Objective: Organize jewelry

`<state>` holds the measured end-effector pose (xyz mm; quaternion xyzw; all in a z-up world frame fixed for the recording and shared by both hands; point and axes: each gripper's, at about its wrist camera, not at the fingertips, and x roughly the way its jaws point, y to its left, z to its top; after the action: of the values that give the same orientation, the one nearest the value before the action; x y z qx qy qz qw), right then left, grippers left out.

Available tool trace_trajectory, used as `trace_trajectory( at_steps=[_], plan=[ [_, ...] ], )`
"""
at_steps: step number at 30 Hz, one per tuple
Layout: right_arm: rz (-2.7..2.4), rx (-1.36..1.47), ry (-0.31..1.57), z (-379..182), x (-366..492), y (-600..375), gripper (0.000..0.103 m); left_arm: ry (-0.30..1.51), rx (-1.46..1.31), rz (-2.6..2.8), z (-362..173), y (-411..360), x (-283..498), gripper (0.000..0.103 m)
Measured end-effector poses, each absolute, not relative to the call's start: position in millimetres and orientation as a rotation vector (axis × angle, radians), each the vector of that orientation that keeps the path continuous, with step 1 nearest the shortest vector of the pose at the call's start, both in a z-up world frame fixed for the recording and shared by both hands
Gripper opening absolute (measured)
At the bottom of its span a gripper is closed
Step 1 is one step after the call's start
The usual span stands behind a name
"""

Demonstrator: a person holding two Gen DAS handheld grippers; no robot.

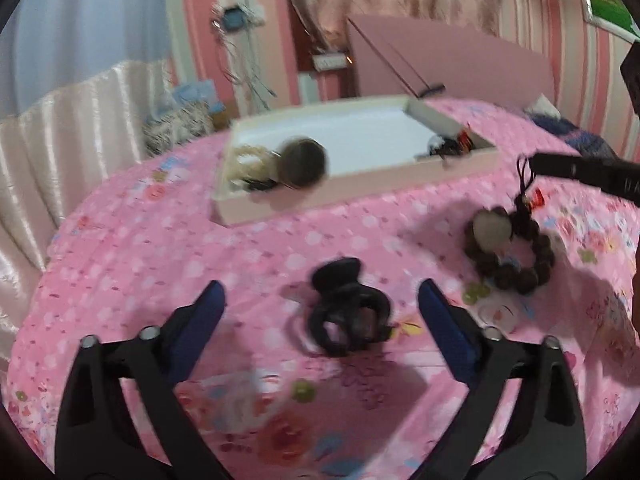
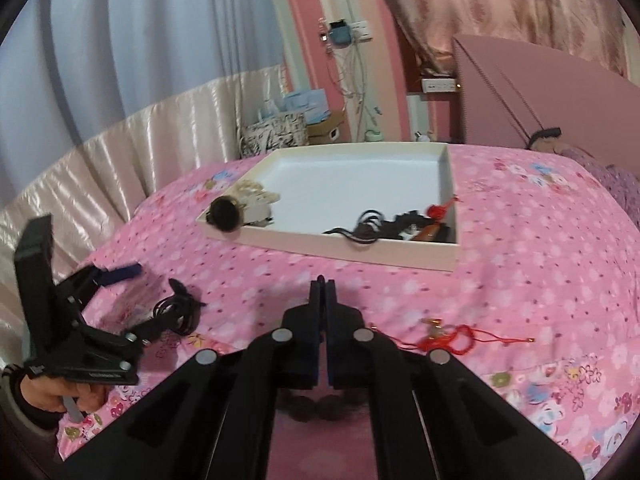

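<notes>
Pink floral bedspread (image 2: 520,240), white tray (image 2: 450,184), striped pink walls (image 1: 568,52).

One tray (image 2: 450,256), one claw clip (image 1: 347,312) (black), two grippers (image 1: 322,300) (image 2: 323,282)

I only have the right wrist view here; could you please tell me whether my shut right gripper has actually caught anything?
Observer: Yes, the left wrist view shows the right gripper pinching the black cord of the brown bead bracelet.
Operator: Is the bracelet off the bedspread?
Observer: Its beads appear to rest on the pink bedspread.
Operator: And the left gripper?
Observer: It is open around the black hair claw, not touching it.
</notes>
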<state>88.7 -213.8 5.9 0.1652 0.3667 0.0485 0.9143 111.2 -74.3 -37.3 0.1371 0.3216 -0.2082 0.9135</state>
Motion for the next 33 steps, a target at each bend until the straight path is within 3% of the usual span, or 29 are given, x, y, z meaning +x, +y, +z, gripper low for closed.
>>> trace_trajectory(
  at_steps=[1,4,5,10,25,33],
  plan=[
    [0.099,0.343,0.755,4.6,87.7,-217.1,0.001,0.679,0.288,-0.435,-39.4,-77.9,112.8,0.083],
    [0.096,0.356,0.753,0.9,86.8,-222.9,0.001,0.735,0.316,-0.451,-48.8,-89.1,119.4,0.052],
    [0.095,0.361,0.751,0.5,86.0,-225.2,0.001,0.755,0.323,-0.453,-52.5,-91.3,122.1,0.047],
    [0.091,0.365,0.706,13.5,82.0,-237.0,0.001,0.72,0.297,-0.463,-45.6,-85.3,121.8,0.046],
    [0.054,0.362,0.573,77.1,120.9,-261.6,0.001,0.573,0.096,-0.392,48.3,-68.6,183.7,0.047],
    [0.059,0.38,0.563,67.3,164.9,-252.4,0.001,0.598,0.039,-0.417,42.4,-95.8,218.9,0.047]
  ],
)
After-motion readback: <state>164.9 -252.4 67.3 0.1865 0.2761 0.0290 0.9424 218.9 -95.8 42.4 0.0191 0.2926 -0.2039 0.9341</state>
